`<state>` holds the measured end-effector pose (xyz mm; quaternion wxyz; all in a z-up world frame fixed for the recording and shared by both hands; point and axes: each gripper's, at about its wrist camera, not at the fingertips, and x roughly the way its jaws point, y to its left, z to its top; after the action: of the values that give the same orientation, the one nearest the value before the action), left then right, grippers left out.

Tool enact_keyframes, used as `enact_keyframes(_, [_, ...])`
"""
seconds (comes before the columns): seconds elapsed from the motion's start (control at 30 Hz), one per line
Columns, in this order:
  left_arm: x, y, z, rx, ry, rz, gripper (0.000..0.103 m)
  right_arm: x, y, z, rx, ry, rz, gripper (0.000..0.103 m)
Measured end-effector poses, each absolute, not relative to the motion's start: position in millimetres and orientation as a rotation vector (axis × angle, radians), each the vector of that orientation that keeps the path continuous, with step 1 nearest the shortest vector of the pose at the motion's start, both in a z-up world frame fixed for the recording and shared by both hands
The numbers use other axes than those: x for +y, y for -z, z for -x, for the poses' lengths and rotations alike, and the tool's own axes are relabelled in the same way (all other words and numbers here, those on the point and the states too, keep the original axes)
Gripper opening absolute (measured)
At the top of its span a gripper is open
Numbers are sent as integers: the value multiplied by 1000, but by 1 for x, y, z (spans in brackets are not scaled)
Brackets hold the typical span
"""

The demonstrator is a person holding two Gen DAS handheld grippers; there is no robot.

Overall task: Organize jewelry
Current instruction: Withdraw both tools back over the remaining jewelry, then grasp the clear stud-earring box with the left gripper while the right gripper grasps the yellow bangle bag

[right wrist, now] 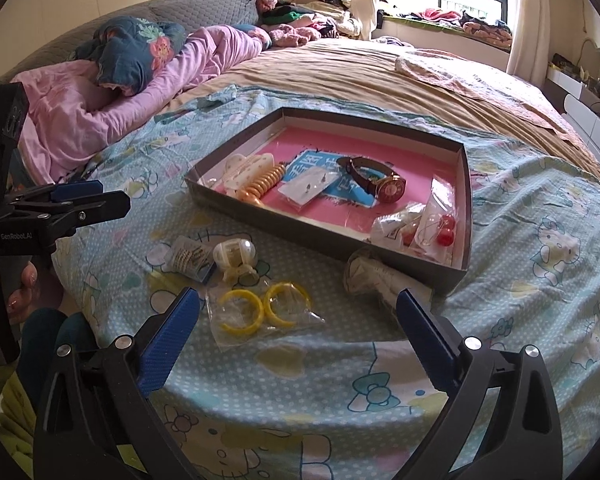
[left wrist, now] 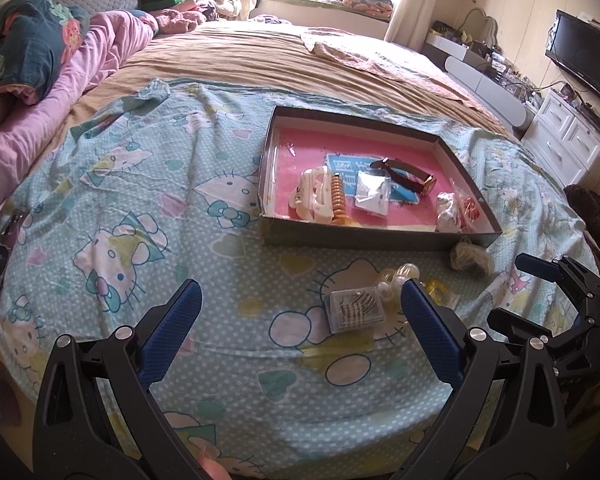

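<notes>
A grey box [left wrist: 380,236] [right wrist: 324,238] with a pink floor lies on the bed and holds a watch [right wrist: 380,184] [left wrist: 408,178], hair clips [right wrist: 256,182] [left wrist: 320,196], a small clear packet [right wrist: 306,190] and a bag with red earrings [right wrist: 440,224]. In front of the box lie a clear case of gold chain [left wrist: 354,310] [right wrist: 190,260], a cream clip [right wrist: 234,258], a bag with two yellow bangles [right wrist: 264,306] and a rolled clear bag [right wrist: 376,276] [left wrist: 470,258]. My left gripper [left wrist: 300,304] is open above the sheet beside the case. My right gripper [right wrist: 298,312] is open, straddling the bangles bag.
The Hello Kitty sheet [left wrist: 140,220] covers the near bed, with a tan blanket [left wrist: 260,60] behind. Pink quilt and pillows [right wrist: 120,80] lie at the left. White drawers [left wrist: 568,136] and a TV [left wrist: 584,56] stand at the right. The other gripper shows at each view's edge [right wrist: 60,204].
</notes>
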<state>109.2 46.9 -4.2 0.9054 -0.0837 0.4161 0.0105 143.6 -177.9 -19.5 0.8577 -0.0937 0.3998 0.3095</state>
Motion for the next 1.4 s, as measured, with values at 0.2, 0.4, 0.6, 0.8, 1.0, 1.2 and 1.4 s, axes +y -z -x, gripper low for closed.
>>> enact_keyframes(0.2, [50,18,-107,896,-32,175,93,-171,34,-144,867,-662,231,98])
enact_keyframes(0.4, [53,29,-107,932,-40,186,93,-162,51,-148,897,-677,265,98])
enact_keyframes(0.6, [48,38,-107,965,-26,204,93,-149,70,-154,927,-707,306,98])
enact_keyframes(0.8, [36,45,-112,994,4,193,93,-139,78,-161,932,-751,300,98])
enact_keyframes(1.0, [30,53,-120,1022,27,207,93,-139,83,-163,945,-826,262,83])
enact_keyframes(1.2, [27,61,-131,1043,56,261,93,-156,74,-165,971,-861,214,36])
enact_keyframes(1.4, [18,66,-139,1030,69,247,90,-179,65,-161,954,-815,183,34])
